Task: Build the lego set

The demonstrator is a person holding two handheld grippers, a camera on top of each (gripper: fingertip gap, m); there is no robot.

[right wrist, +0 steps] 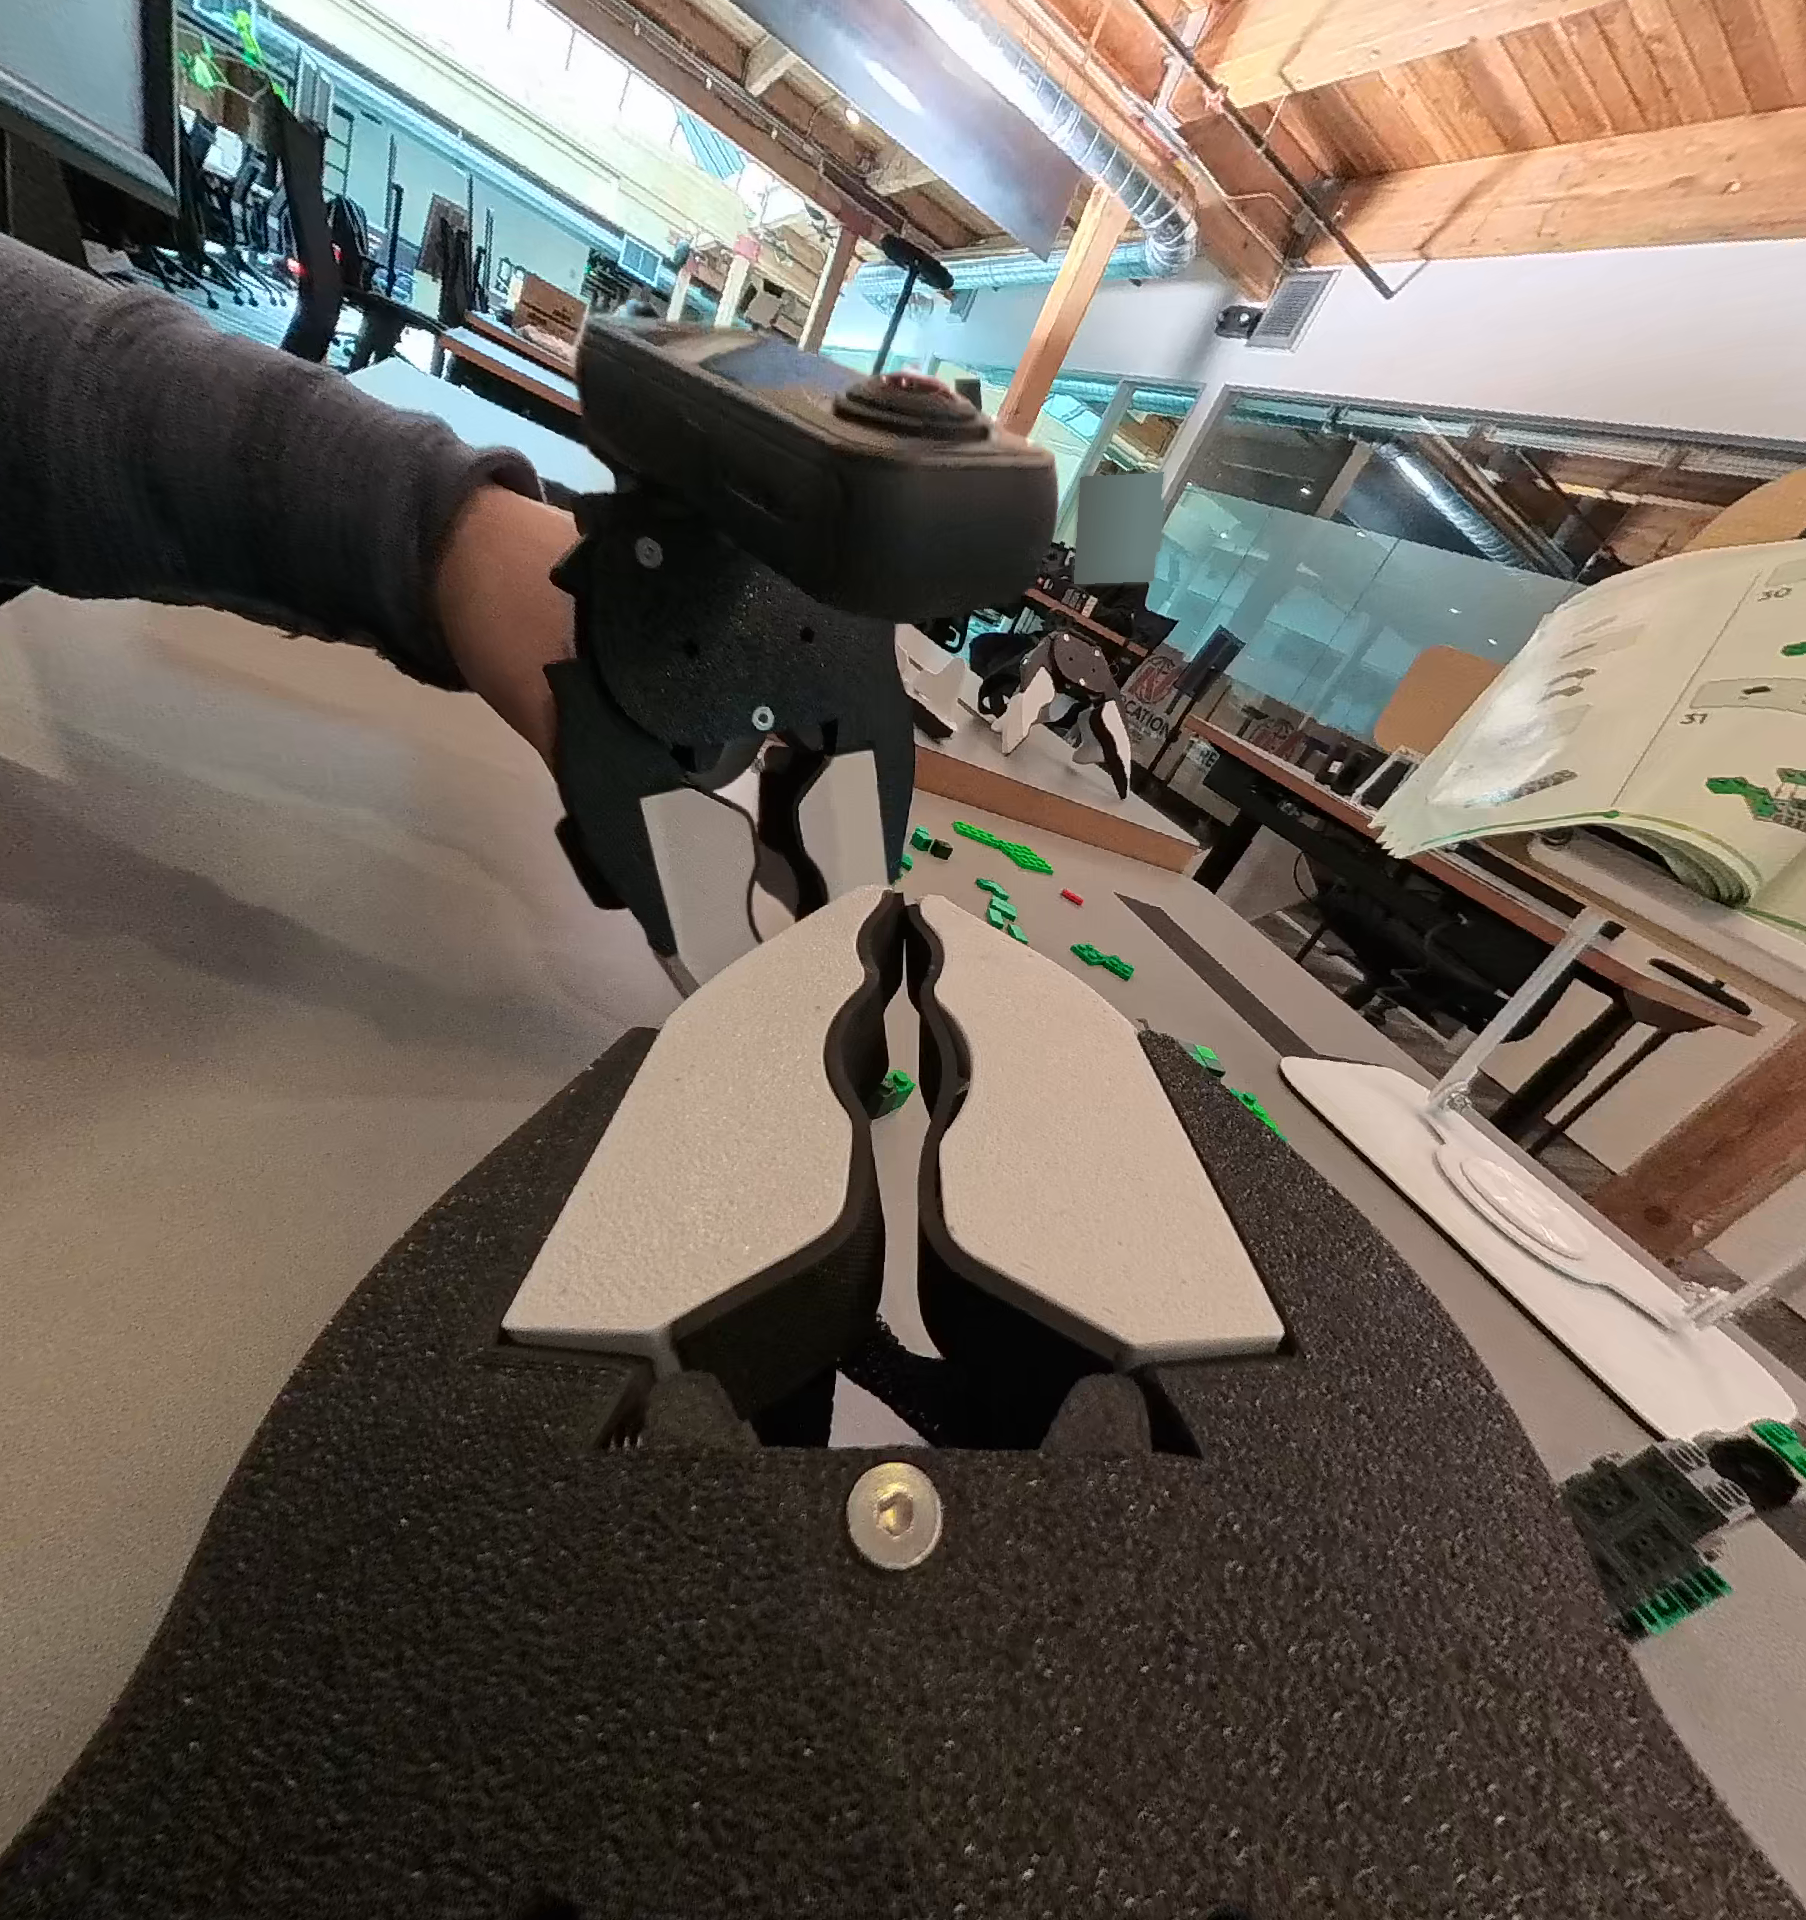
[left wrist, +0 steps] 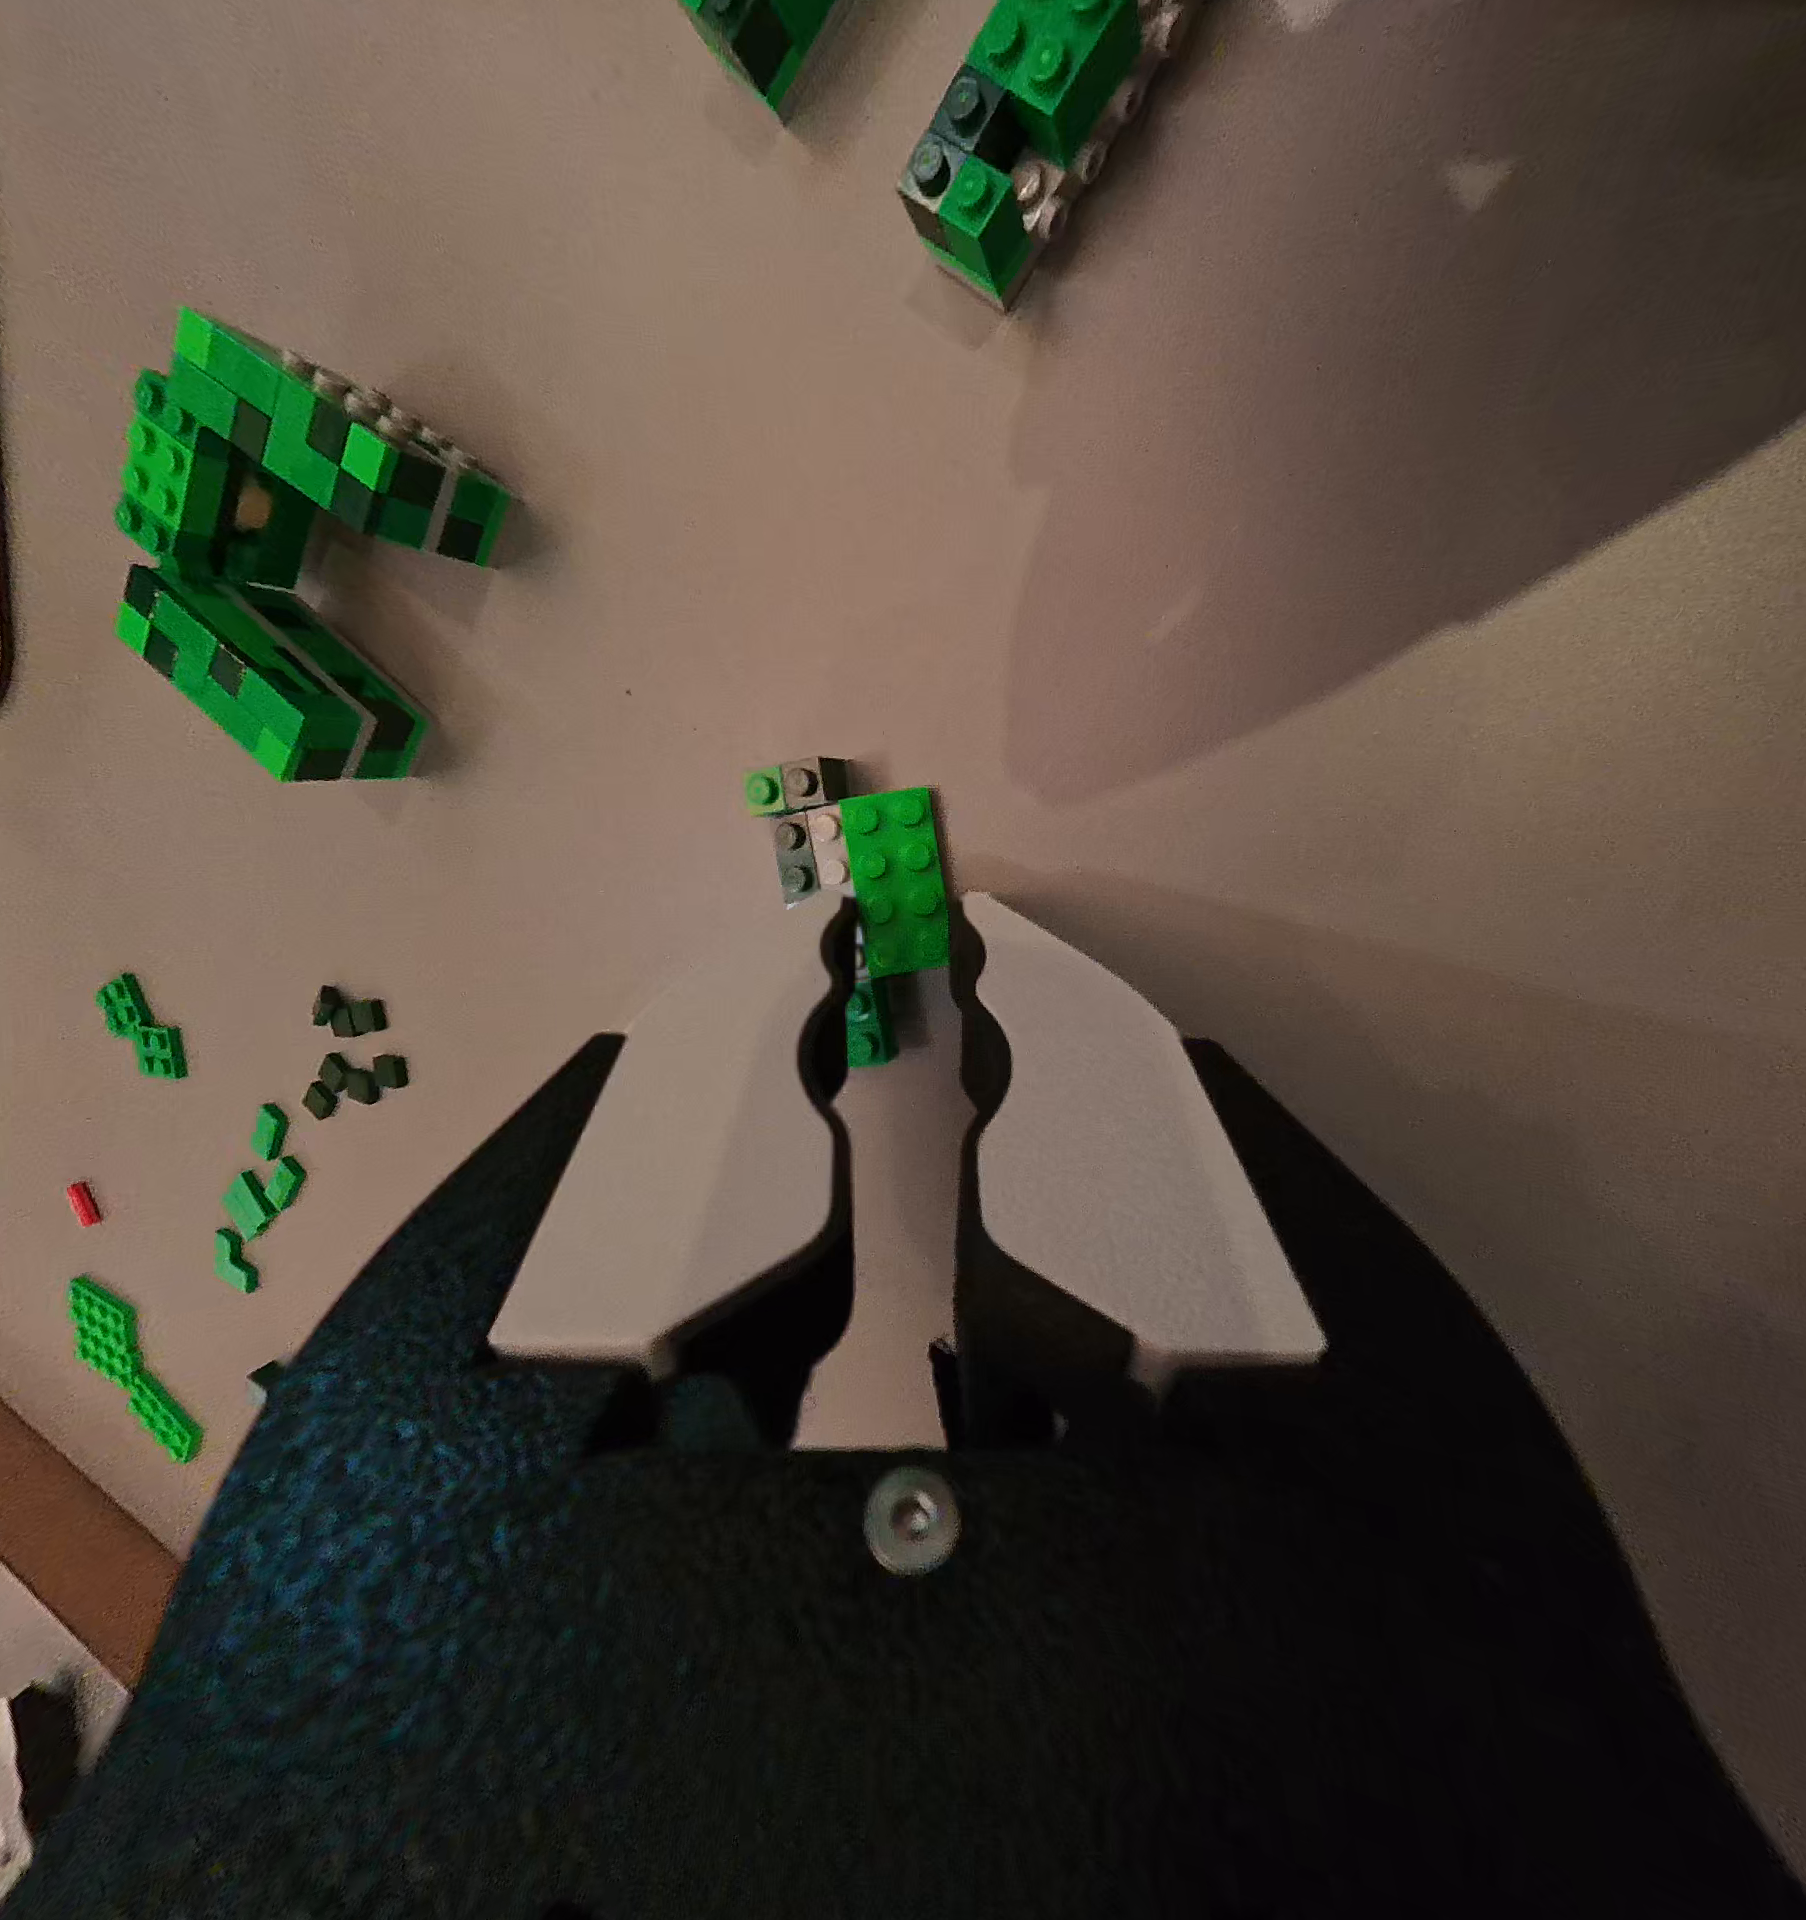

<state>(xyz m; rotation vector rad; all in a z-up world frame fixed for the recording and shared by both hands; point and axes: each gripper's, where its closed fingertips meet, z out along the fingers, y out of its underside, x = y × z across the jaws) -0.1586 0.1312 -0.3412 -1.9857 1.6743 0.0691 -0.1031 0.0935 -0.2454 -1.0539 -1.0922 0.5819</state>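
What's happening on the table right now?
A person is building a green lego set with two handheld grippers. The left gripper grips a small green and grey assembly over the table. The right gripper is shut, seemingly empty. Finished green sections and loose pieces lie nearby; an open instruction booklet sits on a stand.

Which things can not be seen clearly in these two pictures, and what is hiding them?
- Left wrist view: the lower end of the small green assembly sits between the left gripper jaws, partly hidden.
- Left wrist view: two green builds are cut by the top edge.
- Right wrist view: the right gripper fingers hide most of a green piece.
- Right wrist view: the booklet drawings are too small.
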